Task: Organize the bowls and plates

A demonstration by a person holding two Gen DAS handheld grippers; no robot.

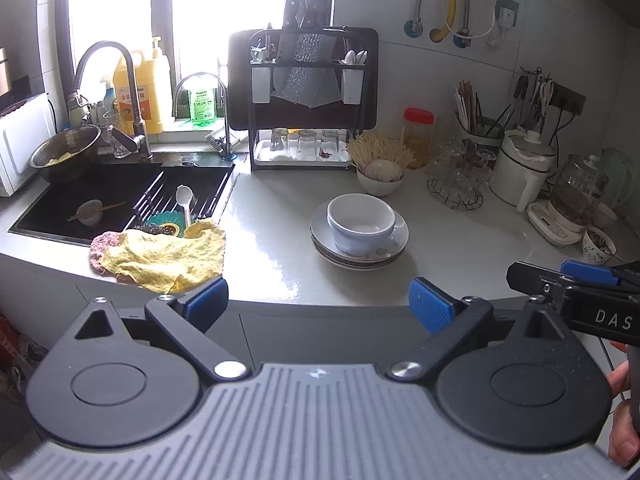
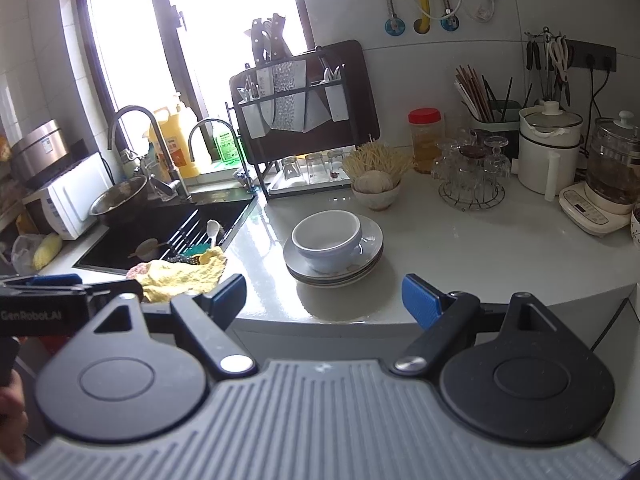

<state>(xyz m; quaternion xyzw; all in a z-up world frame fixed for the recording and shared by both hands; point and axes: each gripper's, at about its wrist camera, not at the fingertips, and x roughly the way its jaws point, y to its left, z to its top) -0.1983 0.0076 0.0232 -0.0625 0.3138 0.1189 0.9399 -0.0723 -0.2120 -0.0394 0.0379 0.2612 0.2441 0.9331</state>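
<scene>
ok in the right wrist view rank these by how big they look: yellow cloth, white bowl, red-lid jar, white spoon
1. Yellow cloth and white bowl: look about alike, and the cloth is partly hidden behind the finger, so no ranking.
2. Red-lid jar, though it stands farther back.
3. White spoon.

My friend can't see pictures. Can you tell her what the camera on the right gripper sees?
A pale blue ceramic bowl sits on a stack of grey plates on a white kitchen counter. The open right gripper hovers at the counter's edge, holding nothing. To the left are a yellow cloth and a black sink.
</scene>
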